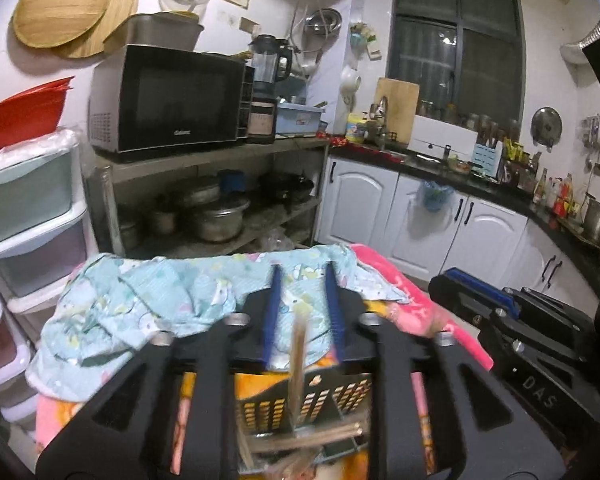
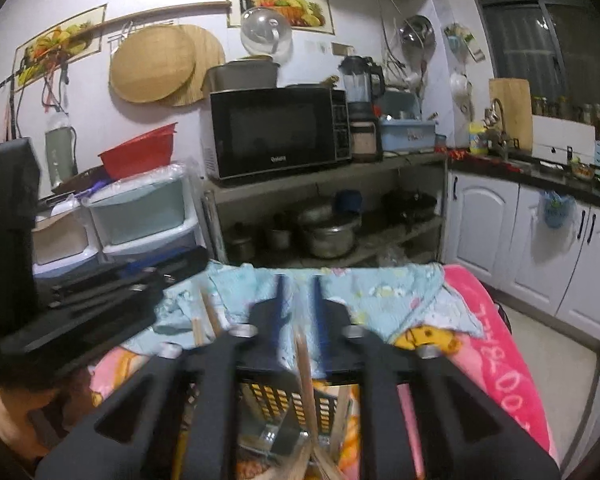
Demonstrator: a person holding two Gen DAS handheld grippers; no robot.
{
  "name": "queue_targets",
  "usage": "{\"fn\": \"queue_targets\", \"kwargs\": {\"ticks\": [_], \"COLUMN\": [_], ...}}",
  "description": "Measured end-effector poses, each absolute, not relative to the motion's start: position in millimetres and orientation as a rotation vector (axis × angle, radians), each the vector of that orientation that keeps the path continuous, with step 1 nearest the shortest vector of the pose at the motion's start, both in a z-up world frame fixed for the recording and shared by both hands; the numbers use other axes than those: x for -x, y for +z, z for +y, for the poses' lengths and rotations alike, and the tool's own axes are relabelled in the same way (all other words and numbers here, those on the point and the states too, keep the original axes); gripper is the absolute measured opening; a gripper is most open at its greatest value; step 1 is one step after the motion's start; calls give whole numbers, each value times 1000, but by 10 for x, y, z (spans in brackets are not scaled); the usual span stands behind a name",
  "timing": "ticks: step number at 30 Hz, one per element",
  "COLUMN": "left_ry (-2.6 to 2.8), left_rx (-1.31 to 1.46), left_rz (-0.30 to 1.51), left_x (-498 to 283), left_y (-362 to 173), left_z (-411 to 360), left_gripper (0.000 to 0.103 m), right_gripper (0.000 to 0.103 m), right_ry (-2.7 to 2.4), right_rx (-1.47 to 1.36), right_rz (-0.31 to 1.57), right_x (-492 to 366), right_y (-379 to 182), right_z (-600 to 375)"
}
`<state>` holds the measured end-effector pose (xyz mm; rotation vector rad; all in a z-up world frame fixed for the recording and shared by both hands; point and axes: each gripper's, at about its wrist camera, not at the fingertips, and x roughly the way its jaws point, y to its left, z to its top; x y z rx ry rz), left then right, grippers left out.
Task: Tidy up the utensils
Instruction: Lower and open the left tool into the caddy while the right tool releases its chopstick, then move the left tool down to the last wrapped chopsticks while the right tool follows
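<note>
A black slotted utensil basket [image 1: 324, 396] sits on a bright blanket right under my left gripper [image 1: 302, 308], and it also shows under my right gripper [image 2: 299, 312] in the right wrist view [image 2: 284, 400]. Wooden chopsticks [image 1: 298, 364] stand blurred in the basket, and more lie across its bottom [image 1: 312, 438]. In the right wrist view a chopstick [image 2: 306, 384] rises between my fingers, which do not touch it. Both grippers are open with blue pads apart. Two more chopsticks [image 2: 206, 316] stick up at the left.
A light blue patterned cloth [image 1: 160, 300] and a pink blanket [image 2: 504, 360] cover the surface. The right gripper body [image 1: 520, 340] shows at the right of the left view. A metal shelf with a microwave [image 1: 168, 100] and pots, plastic drawers [image 1: 28, 208] and white cabinets [image 1: 420, 216] stand behind.
</note>
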<state>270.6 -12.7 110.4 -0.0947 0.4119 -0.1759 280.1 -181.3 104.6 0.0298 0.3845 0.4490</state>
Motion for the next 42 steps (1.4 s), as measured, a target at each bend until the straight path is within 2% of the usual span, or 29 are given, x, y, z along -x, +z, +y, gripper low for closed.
{"fn": "queue_targets", "kwargs": {"ticks": [3,5,6,10,13,22,42], "left_ry": [-176,-166,-162,-156,-144,-160,-128], "left_rx": [112,113,116,133,131,172,169], "left_rz": [412,402,396,366,350,351,414], "left_x": [-2604,-2511,-2469,-2285,-2159,-1830,-1295], "left_y": [1120,1148,1165,1248,1271,1219,797], "left_z": [-54,-15,-10,58,75,122,184], "left_gripper": [37,53,56,83,92,92,92], "right_gripper": [34,38,40,45,50,60,62], "right_ry": [441,433,438,438,435,425,398], "right_rx": [-53,-60,-67,-64,-62,-99,-72], "right_rz": [414,428,431,437,432,410,483], "right_x": [-2783,-2752,-2721,-2606,-2492,-2124,-1576], "right_y": [988,967,957,938,965,1045,788], "right_z": [-1896,-1951,-1983,-2072,-2155,-2470,-2675]}}
